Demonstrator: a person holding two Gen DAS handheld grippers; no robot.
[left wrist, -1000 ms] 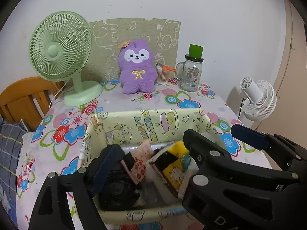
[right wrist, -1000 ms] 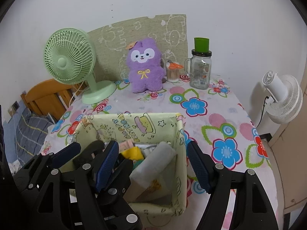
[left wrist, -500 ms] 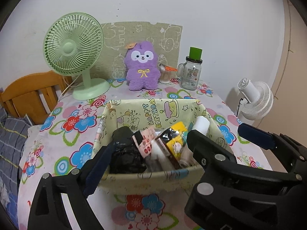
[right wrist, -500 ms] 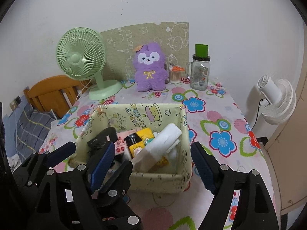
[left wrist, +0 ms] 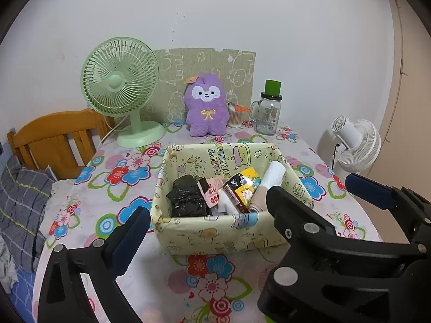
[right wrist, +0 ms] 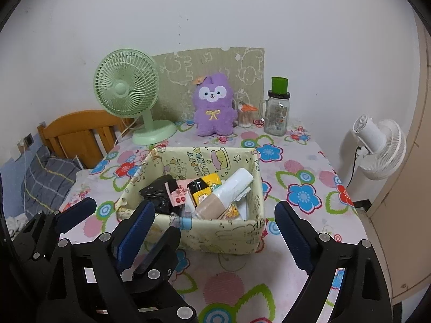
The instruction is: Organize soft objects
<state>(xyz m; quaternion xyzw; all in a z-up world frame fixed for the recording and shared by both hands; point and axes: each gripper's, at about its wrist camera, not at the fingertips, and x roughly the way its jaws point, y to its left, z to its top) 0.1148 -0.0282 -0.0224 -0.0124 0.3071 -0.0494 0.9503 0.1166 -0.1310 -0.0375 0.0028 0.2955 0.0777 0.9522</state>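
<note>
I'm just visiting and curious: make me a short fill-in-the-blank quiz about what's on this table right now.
1. The plush toy at the back is coloured ____.
2. The desk fan on the table is coloured ____.
3. The black bag lies inside the fabric ____.
4. The glass jar has a ____ lid.

Missing words: purple; green; basket; green

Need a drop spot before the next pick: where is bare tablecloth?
Free: the floral tablecloth to the right of the pale yellow fabric basket, and the strip before it. Also between basket and green desk fan. Crowded: the back row of fan, purple plush toy and glass jar, and the packed basket.
</note>
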